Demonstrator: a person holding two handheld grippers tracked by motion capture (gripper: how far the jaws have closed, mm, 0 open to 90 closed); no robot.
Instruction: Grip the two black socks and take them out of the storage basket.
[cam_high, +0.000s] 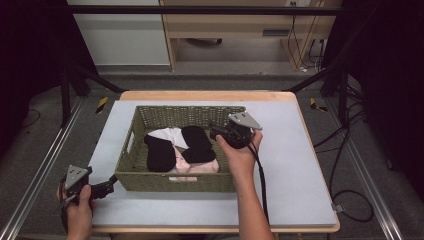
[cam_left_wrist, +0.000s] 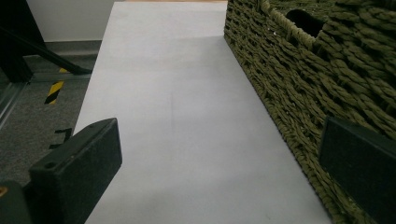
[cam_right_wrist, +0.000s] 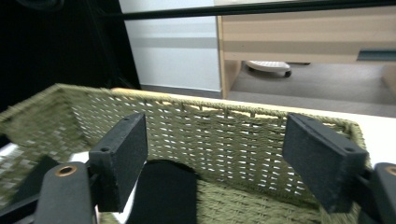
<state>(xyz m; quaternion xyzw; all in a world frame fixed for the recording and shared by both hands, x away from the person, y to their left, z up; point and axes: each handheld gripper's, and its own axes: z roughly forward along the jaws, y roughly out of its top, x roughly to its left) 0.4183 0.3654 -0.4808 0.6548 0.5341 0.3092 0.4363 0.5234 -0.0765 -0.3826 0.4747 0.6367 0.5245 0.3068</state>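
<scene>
Green woven basket (cam_high: 131, 150) holds black socks (cam_high: 198, 145) and pink cloth (cam_high: 200, 167).

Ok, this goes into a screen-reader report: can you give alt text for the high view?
A green woven basket holding black and pale socks sits on a grey table. The right gripper reaches over its right rim; the left gripper rests near its front-left corner.
</scene>
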